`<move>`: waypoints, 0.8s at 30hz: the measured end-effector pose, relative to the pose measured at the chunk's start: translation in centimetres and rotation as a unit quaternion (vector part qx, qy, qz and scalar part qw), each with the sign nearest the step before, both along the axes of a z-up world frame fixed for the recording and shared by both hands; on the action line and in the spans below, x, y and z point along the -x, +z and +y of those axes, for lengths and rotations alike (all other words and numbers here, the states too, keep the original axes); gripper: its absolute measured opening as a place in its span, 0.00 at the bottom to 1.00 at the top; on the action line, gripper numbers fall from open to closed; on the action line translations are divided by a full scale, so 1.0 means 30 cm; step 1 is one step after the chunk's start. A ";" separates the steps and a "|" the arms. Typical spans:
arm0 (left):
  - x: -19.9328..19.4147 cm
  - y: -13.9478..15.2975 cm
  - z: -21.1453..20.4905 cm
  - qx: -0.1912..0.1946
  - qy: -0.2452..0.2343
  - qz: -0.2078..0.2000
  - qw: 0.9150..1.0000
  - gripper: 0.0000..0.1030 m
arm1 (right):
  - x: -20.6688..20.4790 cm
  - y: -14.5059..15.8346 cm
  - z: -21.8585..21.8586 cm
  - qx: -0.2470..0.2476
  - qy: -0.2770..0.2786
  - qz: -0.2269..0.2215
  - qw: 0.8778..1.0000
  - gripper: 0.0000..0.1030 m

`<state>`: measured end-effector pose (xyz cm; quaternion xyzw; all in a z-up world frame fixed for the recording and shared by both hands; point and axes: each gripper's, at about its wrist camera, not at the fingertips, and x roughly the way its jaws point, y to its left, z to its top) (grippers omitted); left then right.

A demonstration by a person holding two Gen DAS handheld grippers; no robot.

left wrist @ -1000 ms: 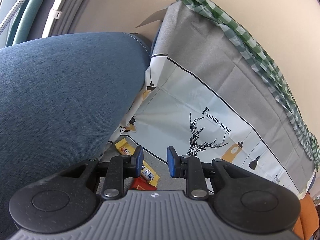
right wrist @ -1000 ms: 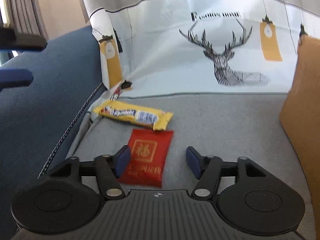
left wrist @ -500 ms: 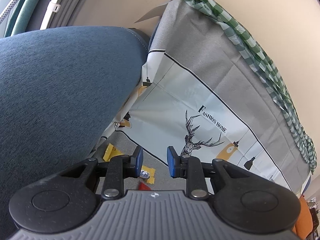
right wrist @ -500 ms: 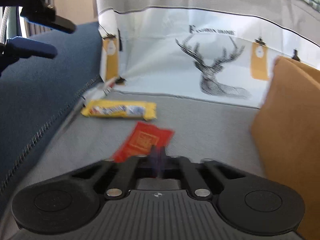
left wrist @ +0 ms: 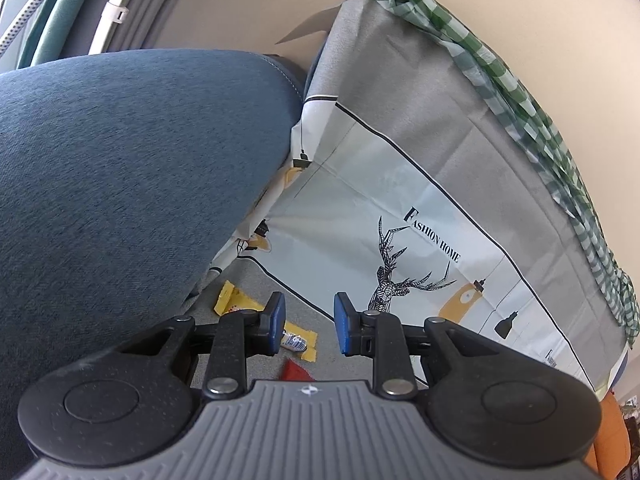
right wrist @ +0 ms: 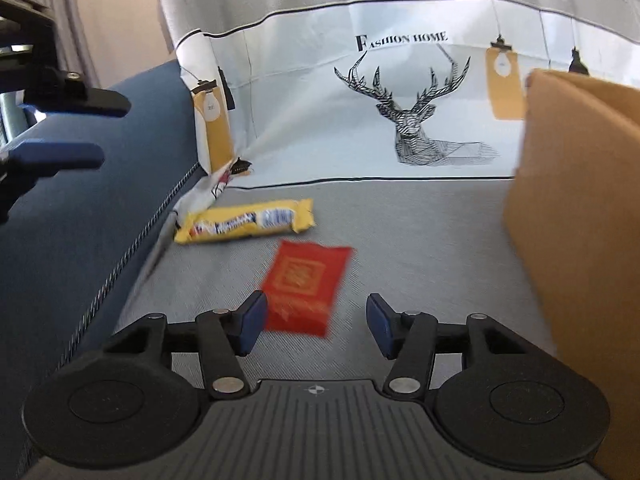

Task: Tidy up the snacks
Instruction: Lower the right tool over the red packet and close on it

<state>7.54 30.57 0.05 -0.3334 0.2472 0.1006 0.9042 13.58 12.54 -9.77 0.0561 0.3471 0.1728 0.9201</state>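
Note:
A yellow snack bar (right wrist: 244,222) lies on the grey sofa seat (right wrist: 420,232) by the blue armrest. A red packet (right wrist: 306,286) lies just in front of it. My right gripper (right wrist: 316,326) is open and empty, low over the seat, with the red packet just ahead between its fingers. My left gripper (left wrist: 308,322) is open a little and empty, held high beside the armrest; below it I see the yellow bar (left wrist: 240,302) and a corner of the red packet (left wrist: 294,370). The left gripper's fingers (right wrist: 56,158) show at the left of the right wrist view.
A blue armrest (right wrist: 100,184) bounds the seat on the left. A grey and white sofa cover with a deer print (right wrist: 416,120) hangs over the backrest. An orange cushion (right wrist: 580,220) stands on the right. A green checked cloth (left wrist: 520,92) lies along the backrest top.
My right gripper shut half a second ago and has opened again, still empty. It has shifted over the red packet. My left gripper has risen a little and stays slightly open.

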 end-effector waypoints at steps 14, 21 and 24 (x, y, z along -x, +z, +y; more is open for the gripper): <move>-0.039 -0.004 -0.019 0.000 -0.021 0.002 1.000 0.27 | -0.035 -0.034 0.075 0.100 -0.006 -0.032 0.994 0.42; -0.071 -0.024 -0.077 -0.070 -0.053 0.034 0.996 0.27 | 0.107 -0.009 -0.081 0.109 0.006 -0.005 0.994 0.42; -0.094 -0.047 -0.102 -0.100 -0.067 0.048 0.992 0.29 | 0.173 0.020 -0.137 0.103 0.029 0.007 0.994 0.42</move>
